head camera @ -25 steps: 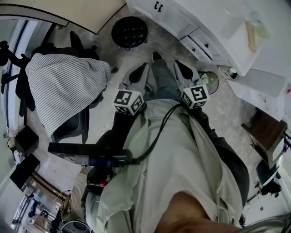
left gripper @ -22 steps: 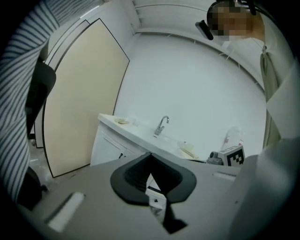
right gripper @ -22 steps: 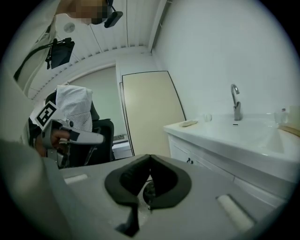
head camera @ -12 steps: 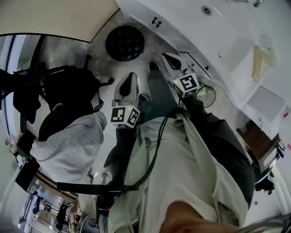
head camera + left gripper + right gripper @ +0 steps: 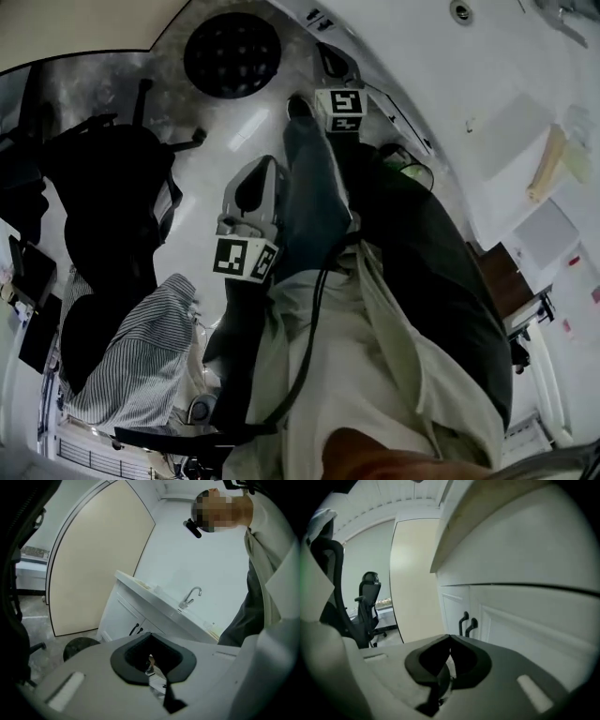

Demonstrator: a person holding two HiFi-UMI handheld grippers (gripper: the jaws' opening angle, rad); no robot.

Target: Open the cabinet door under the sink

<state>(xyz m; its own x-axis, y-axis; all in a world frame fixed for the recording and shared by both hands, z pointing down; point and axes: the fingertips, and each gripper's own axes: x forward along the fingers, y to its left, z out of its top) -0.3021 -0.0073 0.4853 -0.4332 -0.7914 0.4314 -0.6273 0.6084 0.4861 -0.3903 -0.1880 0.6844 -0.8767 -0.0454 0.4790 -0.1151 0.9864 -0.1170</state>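
right gripper (image 5: pixel 450 638) lowered toward cabinet door (image 5: pixel 451 610), jaws closed, handles (image 5: pixel 462 622) just ahead, left gripper (image 5: pixel 150 634) closed too

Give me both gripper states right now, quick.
Left gripper: closed, holding nothing.
Right gripper: closed, holding nothing.

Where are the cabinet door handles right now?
In the right gripper view, the two dark handles sit side by side near centre on the white cabinet doors, just above the shut right gripper and right of the beige panel.
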